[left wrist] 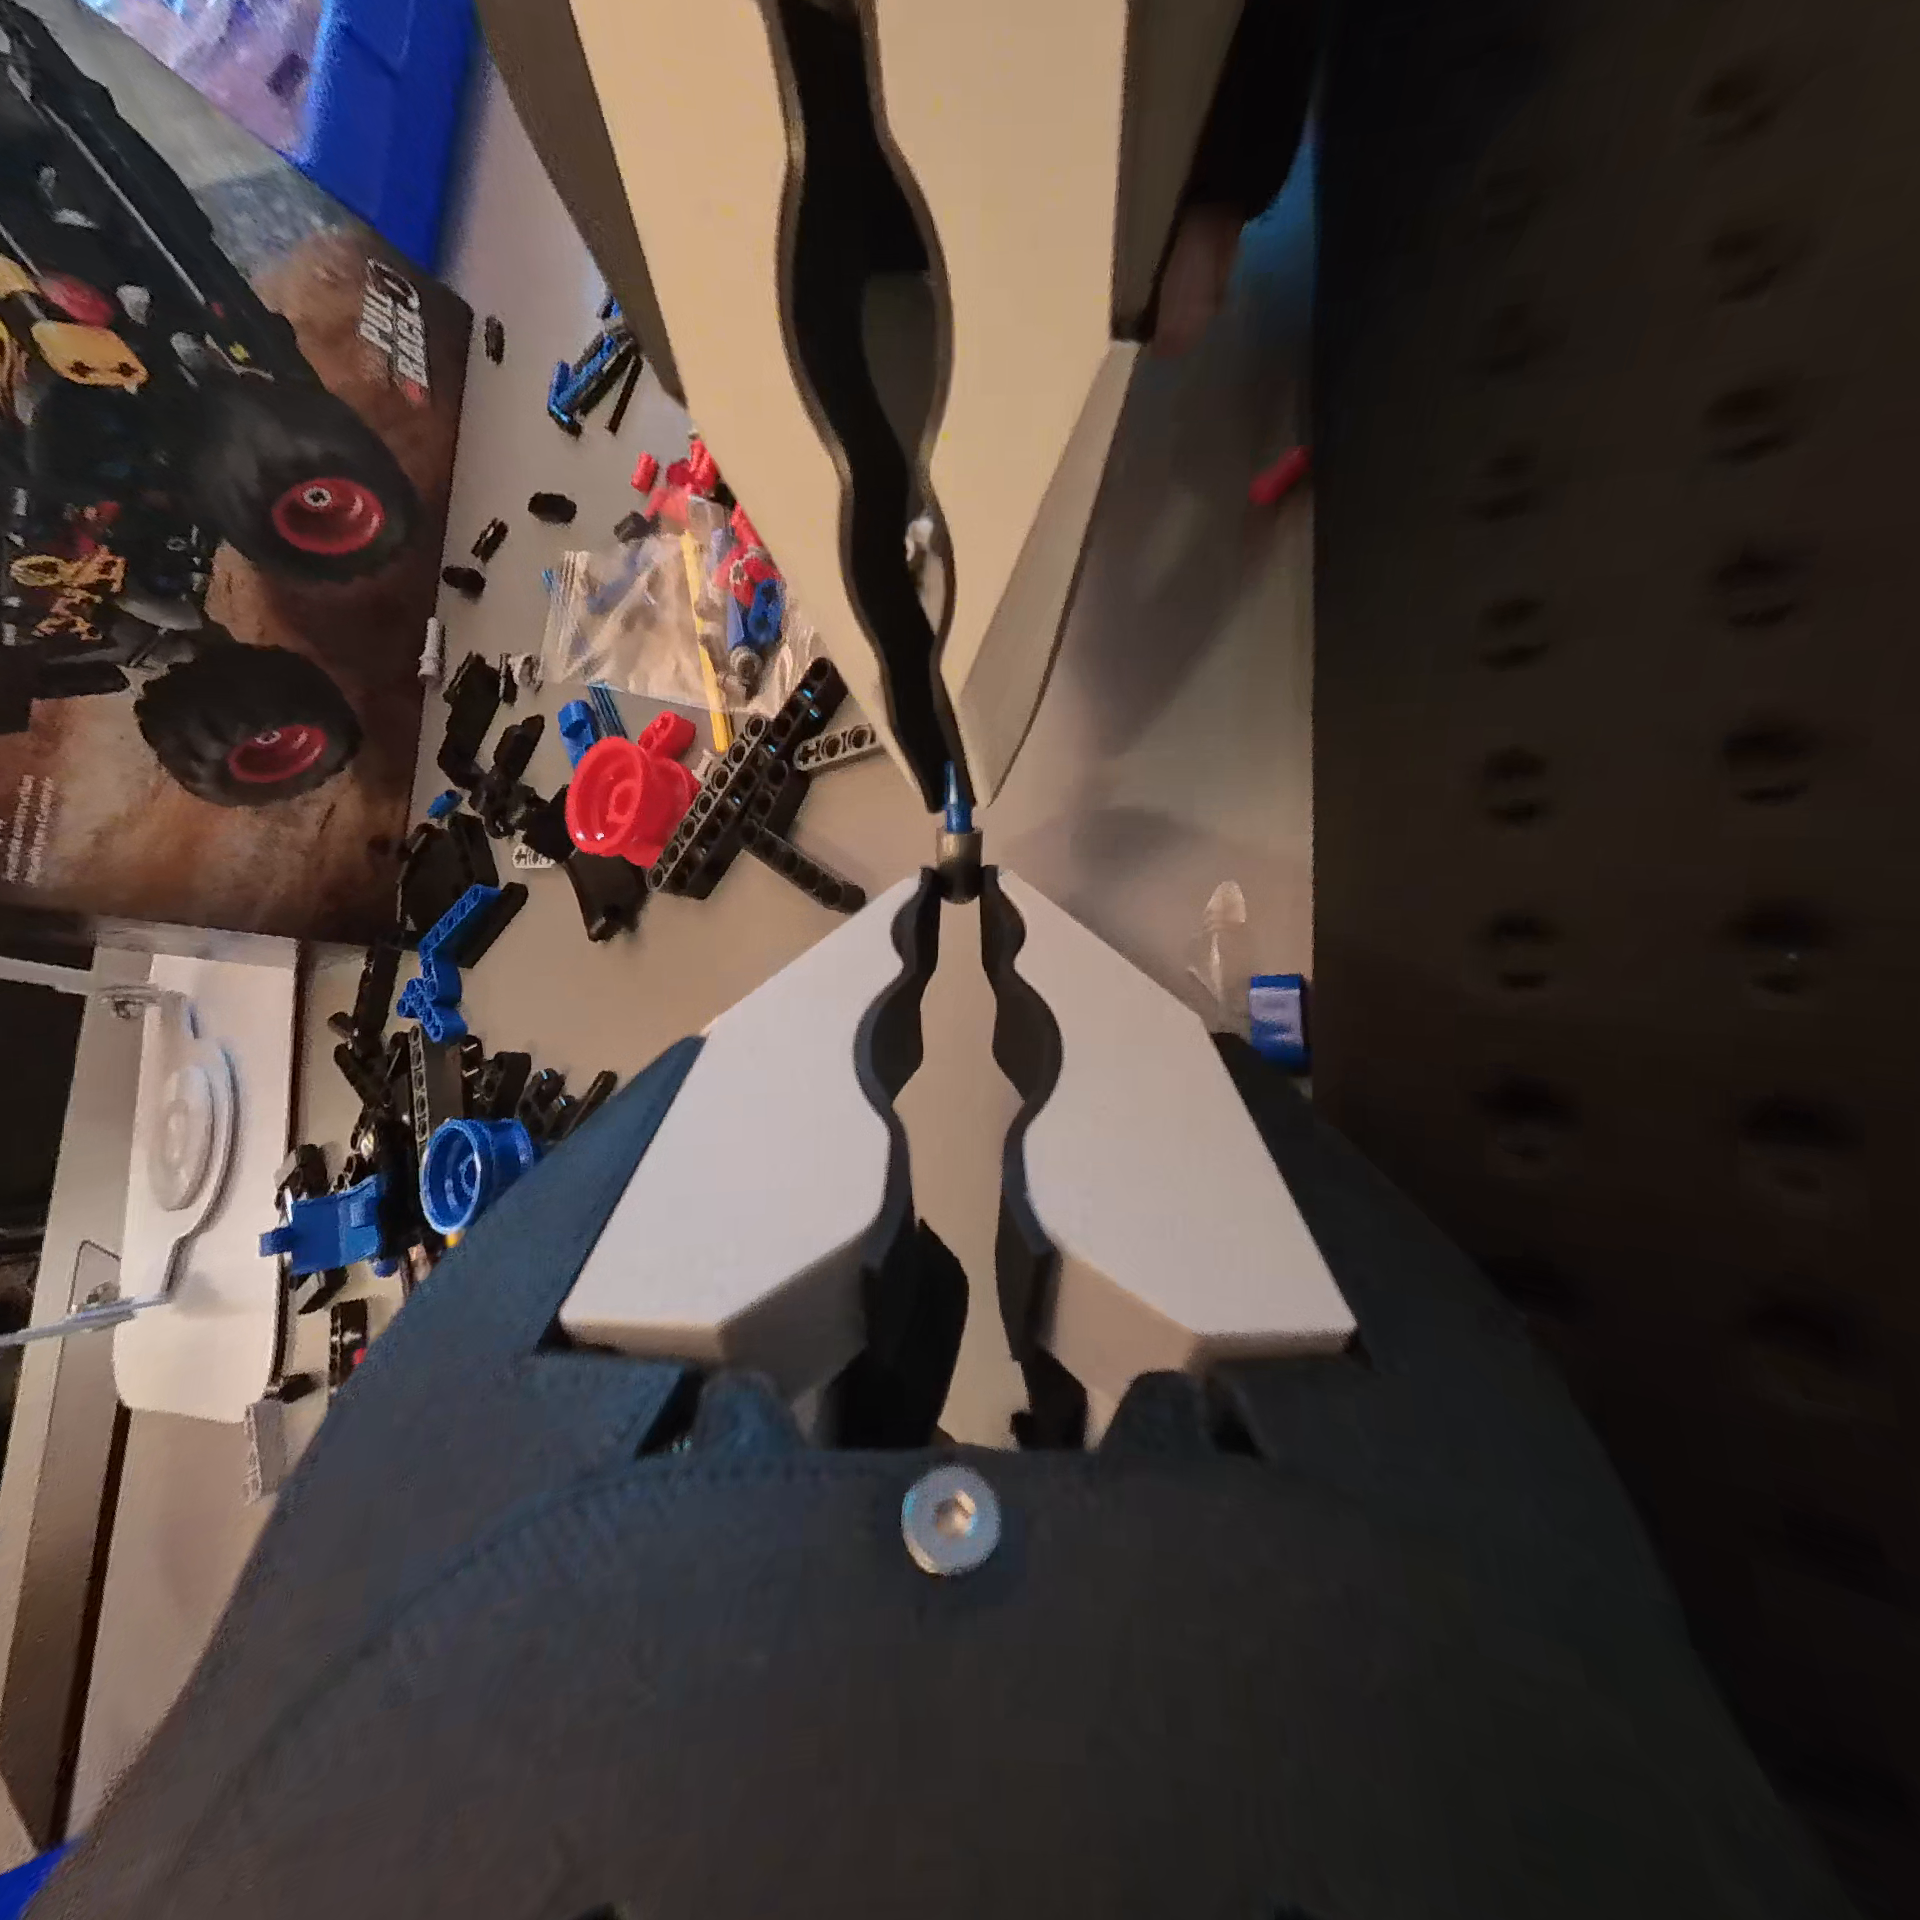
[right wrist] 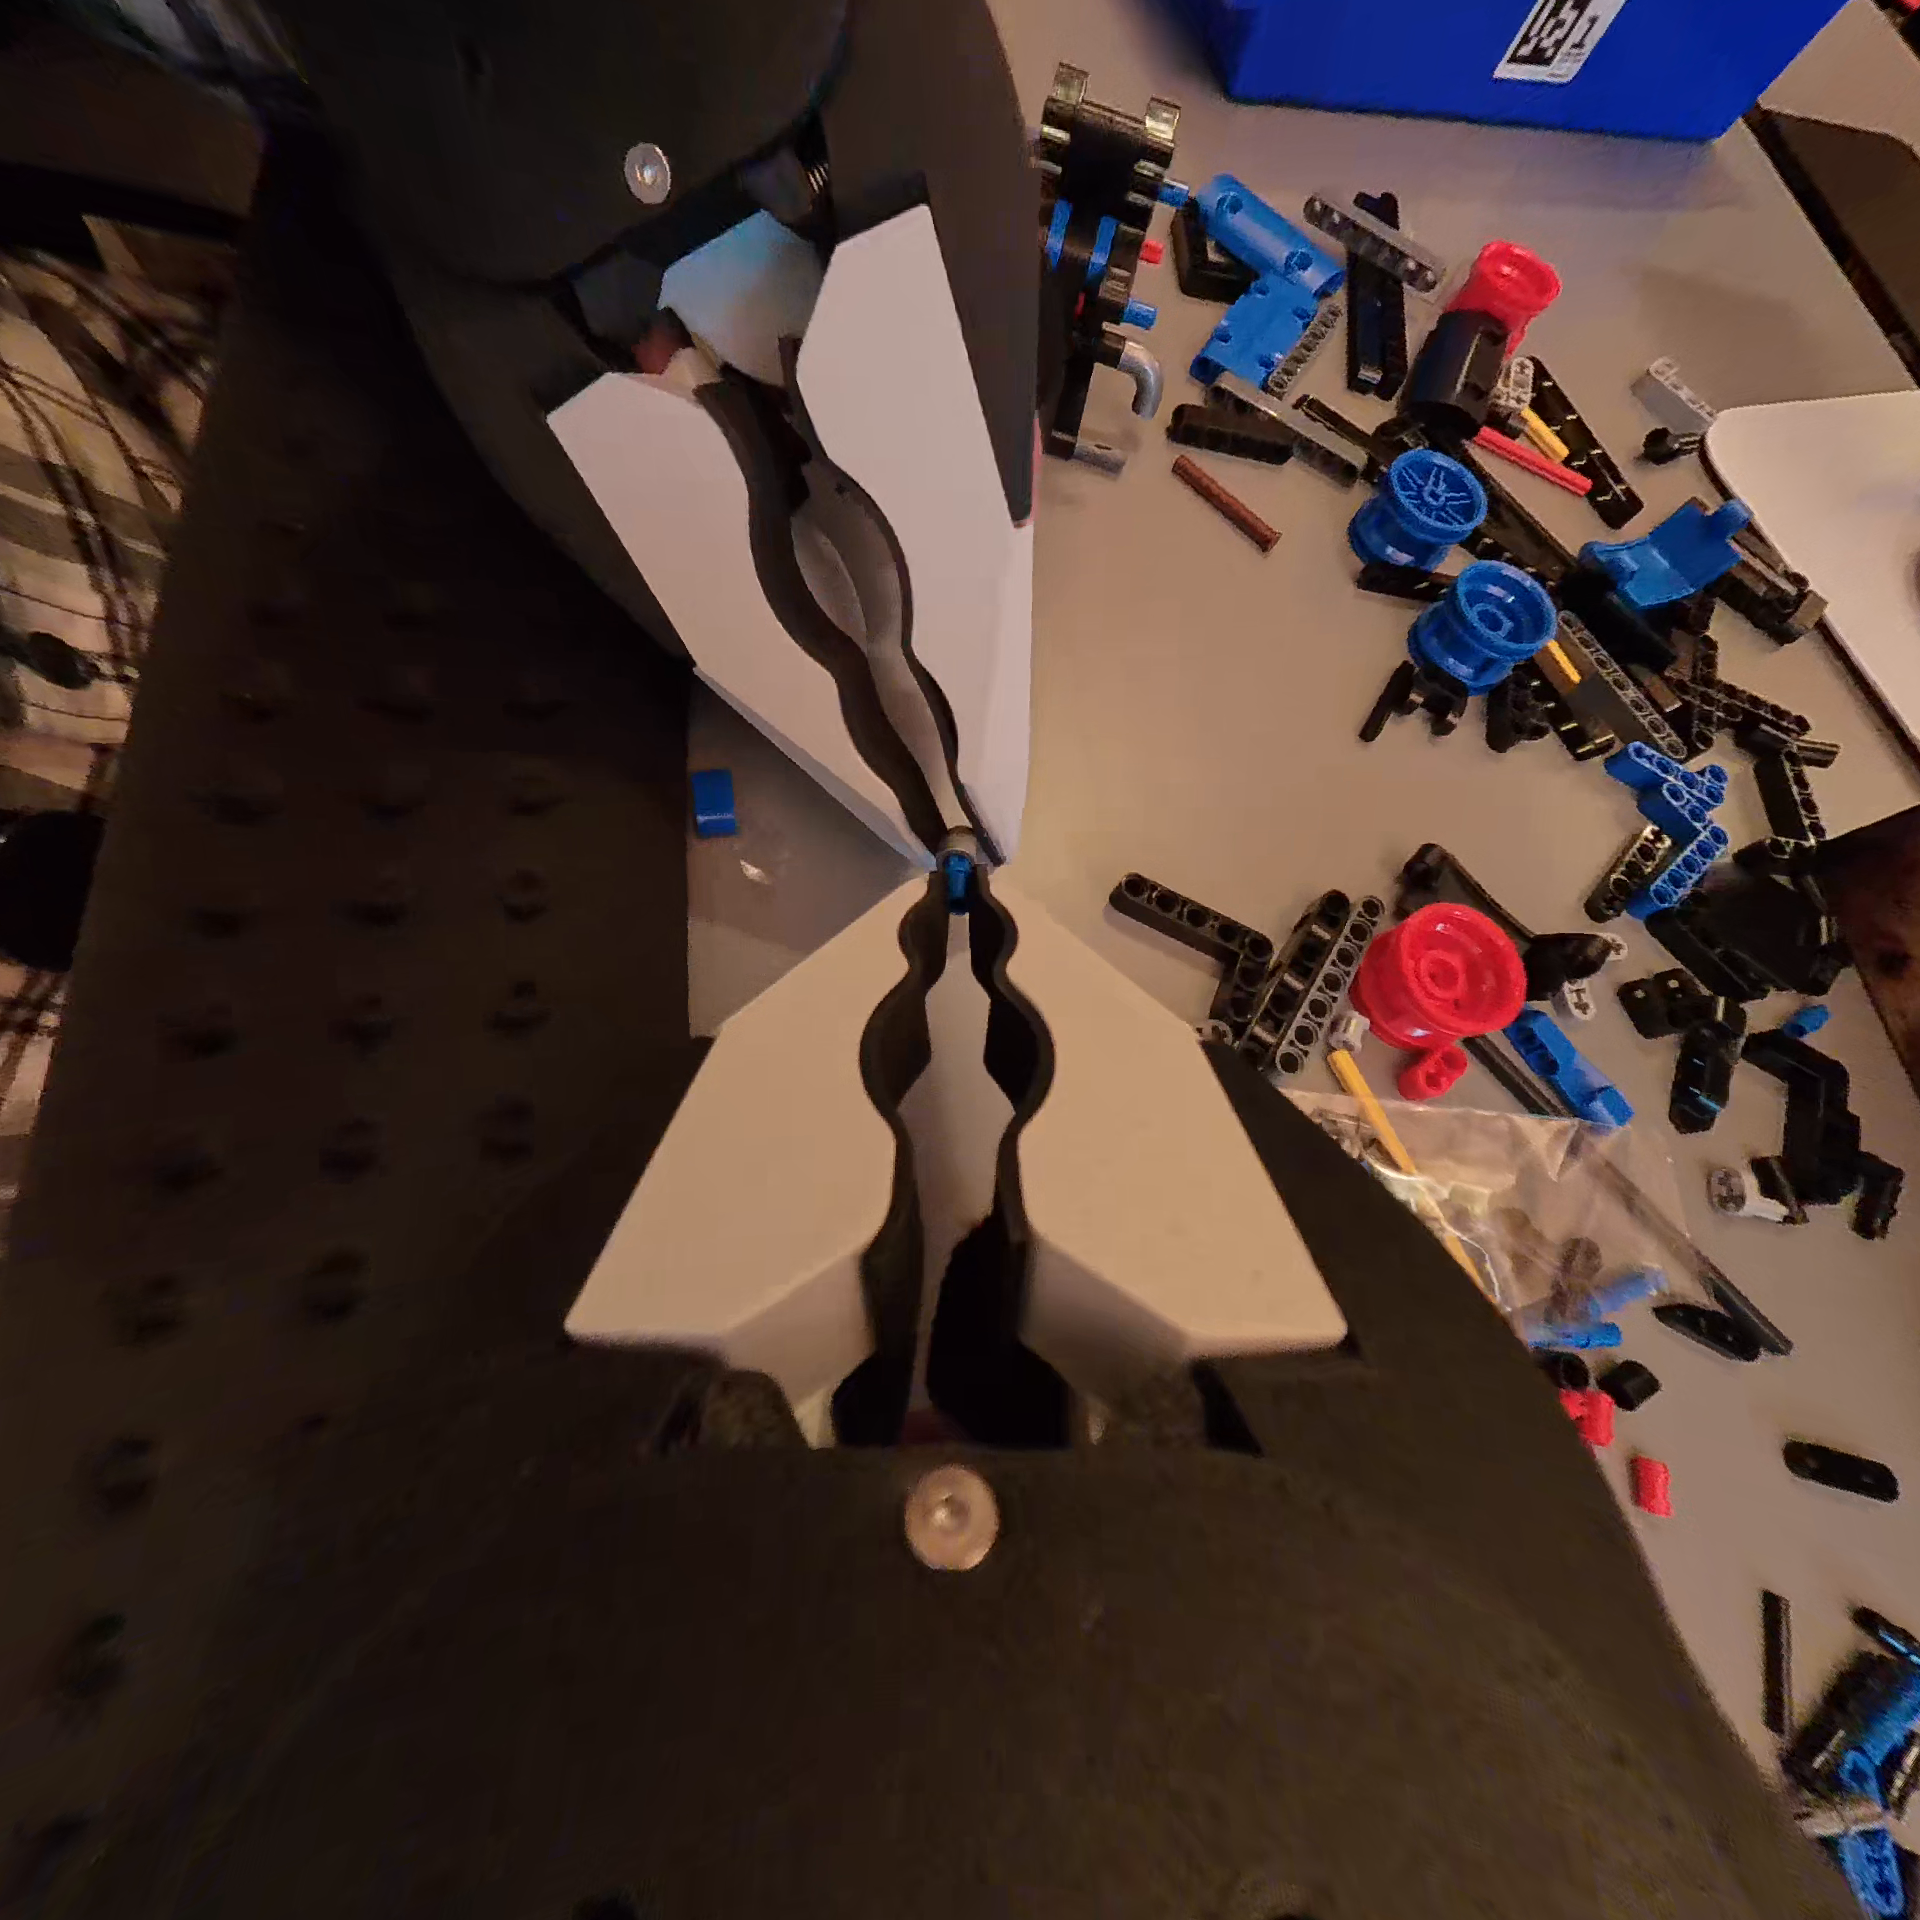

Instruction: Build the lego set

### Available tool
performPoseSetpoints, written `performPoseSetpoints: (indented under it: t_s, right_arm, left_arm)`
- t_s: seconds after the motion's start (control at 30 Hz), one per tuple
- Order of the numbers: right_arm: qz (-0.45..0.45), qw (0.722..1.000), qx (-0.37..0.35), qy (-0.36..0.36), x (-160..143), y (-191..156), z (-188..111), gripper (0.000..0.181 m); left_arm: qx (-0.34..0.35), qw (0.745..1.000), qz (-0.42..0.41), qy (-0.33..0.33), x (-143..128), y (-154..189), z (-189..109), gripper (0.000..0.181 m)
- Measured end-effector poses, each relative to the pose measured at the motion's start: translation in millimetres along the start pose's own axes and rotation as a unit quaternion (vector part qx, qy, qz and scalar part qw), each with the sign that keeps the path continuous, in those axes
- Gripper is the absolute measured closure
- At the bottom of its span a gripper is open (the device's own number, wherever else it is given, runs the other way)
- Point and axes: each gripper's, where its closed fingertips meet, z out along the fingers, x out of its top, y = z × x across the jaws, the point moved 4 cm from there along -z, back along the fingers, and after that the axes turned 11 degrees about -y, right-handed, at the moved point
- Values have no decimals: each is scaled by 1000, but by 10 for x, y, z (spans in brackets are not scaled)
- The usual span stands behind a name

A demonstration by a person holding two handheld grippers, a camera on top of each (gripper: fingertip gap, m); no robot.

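Both claws meet tip to tip above the table: left gripper point(left wrist: 954, 883) is closed on a small grey bush point(left wrist: 956, 847), and right gripper point(right wrist: 958, 902) is closed on a short blue pin point(right wrist: 955, 871), whose far end sits at the bush's hole. Whether the pin is fully seated cannot be told. Most of the build looks undone. Loose parts lie scattered to the right: a red wheel hub point(right wrist: 1439, 977), blue wheel hubs point(right wrist: 1481, 623), black beams point(right wrist: 1304, 982), an unopened parts bag point(right wrist: 1507, 1216). One small black subassembly point(right wrist: 1101, 270) stands at the far side, and the set's box point(left wrist: 208, 520) lies nearby.
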Motion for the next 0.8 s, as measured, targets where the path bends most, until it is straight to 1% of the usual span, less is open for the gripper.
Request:
performPoseSetpoints:
  t_s: [0.13,0.17,0.2,0.27,0.47,0.6,0.73,0.8]
  right_arm:
    - [10,1000,8,13,0,12,-14,178]
    - [14,1000,11,18,3,19,-23,178]
    - [20,999,15,27,11,24,-42,178]
    - [27,999,21,39,21,36,-71,178]
    - [31,998,24,45,21,39,-76,178]
    - [21,999,20,34,22,14,-55,178]
    - [10,1000,3,5,-2,0,12,179]
    - [13,1000,-2,-2,-3,12,19,179]
  left_arm:
    - [-9,1000,-27,11,12,-9,12,174]
    - [2,999,-25,19,15,-32,1,169]
    - [11,999,-19,26,23,-50,-21,167]
    - [9,999,-21,43,33,-50,-62,170]
    - [23,998,-4,62,80,-38,-105,175]
    - [27,998,14,51,72,-15,-106,176]
    - [30,999,28,20,49,17,-53,176]
    - [30,999,22,14,49,14,-44,177]
